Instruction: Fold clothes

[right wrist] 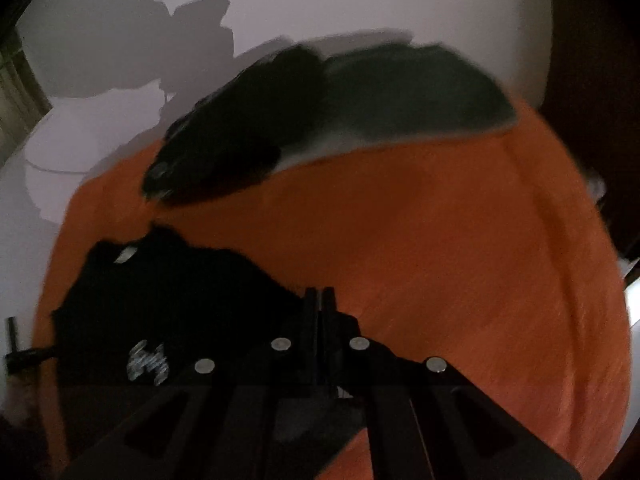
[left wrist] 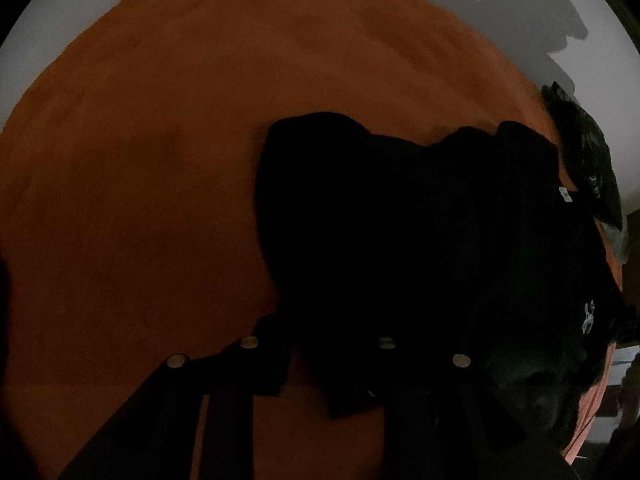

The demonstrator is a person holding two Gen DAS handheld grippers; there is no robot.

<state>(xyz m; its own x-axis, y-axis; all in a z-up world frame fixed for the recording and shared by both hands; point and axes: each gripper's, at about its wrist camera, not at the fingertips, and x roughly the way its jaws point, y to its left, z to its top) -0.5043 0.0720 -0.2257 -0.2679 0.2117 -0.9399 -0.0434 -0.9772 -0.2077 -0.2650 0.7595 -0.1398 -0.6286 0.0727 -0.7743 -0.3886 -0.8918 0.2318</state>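
Crosswise, black shirt (left wrist: 400, 240) on orange blanket (left wrist: 140, 160)

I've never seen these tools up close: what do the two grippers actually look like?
Both are matte black. The left gripper and the right gripper each have two flat, blocky fingers on angular black struts, with four small round silvery discs across the front. No cables, sleeves or printed markings show in this dim light.
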